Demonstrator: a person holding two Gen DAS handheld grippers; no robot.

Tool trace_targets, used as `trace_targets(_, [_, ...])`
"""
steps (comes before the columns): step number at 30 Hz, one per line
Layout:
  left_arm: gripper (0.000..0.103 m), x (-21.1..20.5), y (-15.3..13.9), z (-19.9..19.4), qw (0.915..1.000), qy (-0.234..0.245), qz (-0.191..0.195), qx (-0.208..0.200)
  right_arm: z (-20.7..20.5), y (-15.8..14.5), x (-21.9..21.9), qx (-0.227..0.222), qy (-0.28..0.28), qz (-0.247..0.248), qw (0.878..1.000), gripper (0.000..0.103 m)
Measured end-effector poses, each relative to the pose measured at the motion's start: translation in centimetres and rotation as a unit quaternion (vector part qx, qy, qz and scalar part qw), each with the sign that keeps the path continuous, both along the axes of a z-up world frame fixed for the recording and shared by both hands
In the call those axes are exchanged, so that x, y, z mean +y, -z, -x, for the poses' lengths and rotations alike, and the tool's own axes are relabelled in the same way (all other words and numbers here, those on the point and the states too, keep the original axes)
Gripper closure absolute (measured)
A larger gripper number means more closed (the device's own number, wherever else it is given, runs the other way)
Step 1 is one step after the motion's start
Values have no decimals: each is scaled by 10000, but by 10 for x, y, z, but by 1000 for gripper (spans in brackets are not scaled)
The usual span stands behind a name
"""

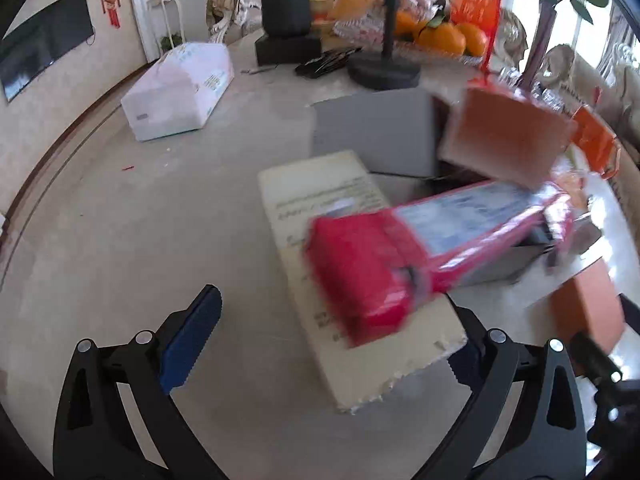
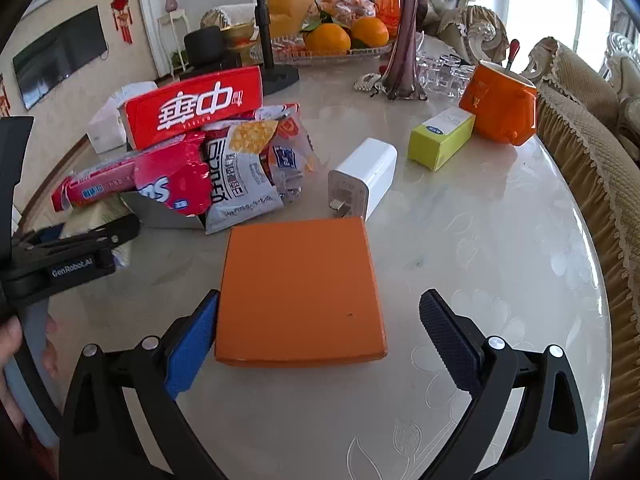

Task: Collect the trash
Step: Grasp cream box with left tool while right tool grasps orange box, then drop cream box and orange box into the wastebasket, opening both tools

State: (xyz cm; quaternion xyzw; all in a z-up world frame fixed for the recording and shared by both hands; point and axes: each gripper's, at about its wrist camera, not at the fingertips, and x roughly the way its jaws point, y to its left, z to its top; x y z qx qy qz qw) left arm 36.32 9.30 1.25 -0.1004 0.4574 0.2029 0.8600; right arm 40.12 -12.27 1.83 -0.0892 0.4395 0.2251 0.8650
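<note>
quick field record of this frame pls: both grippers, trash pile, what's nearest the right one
left hand-held gripper: open, holding nothing, cream box between its fingers
right hand-held gripper: open, straddling orange box, left pad at its edge
trash pile: red wrappers and snack bags heaped in grey bin
also on table: white charger, yellow-green carton, orange mug

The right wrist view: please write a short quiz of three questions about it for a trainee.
1. True or false: the right gripper is shut on the flat orange cardboard box.
2. What lies directly behind that box? A. white plug-in charger B. orange ceramic mug C. purple glass vase
3. Fill in: the small yellow-green carton lies beside the orange ____.

Key: 1 false, the fingers stand apart around it; 2 A; 3 mug.
</note>
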Motion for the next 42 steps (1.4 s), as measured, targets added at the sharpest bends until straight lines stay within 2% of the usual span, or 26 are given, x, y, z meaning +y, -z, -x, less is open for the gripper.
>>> trace_targets(4, [6,15,-2,1,9996,104,260,-20,-3,4,3,95,8,134,9999,10])
trace_targets(9, [7,16,0,-4,9994,312,98,64,-2,5,2,87,14,146,9999,10])
trace_targets(11, [17,15,1,-2,9990,450,-63,-8,-1,4,3,51,-24,157,9999,13])
trace_targets(12, [37,14,-2,1,9984,538,-151,-88,1,3,4,-6,-60,168,9998,22])
trace_targets(13, [53,15,-5,3,9982,551,-194,-127,4,2,6,-47,-103,145,9998,35])
trace_targets(17, [53,22,-8,10,9956,926,6,-113,13,0,5,-12,-34,22,10000,35])
trace_targets(20, [53,27,-9,30,9937,1114,66,-105,31,-2,2,97,-132,-177,9997,35])
trace_targets(24, [53,27,-14,77,9882,1528,114,-52,72,-4,-5,126,-225,-258,9993,35])
trace_targets(27, [53,22,-22,121,9826,1798,335,-312,105,-9,-15,158,-227,-626,9977,35])
trace_targets(30, [53,8,-36,185,9727,2102,634,-746,144,-20,-28,128,-217,-1098,9936,35])
trace_targets(33, [53,-11,-46,237,9628,2389,825,-957,189,-34,-44,71,-253,-1549,9876,35])
trace_targets(35, [53,-25,-50,267,9542,2645,951,-1023,222,-41,-52,37,-320,-1683,9852,35])
trace_targets(38, [53,-45,-46,308,9438,2941,1202,-913,266,-44,-61,128,-399,-1787,9830,35])
trace_targets(42, [53,-73,-22,354,9314,3283,1500,-475,319,-28,-70,675,-361,-1904,9787,35])
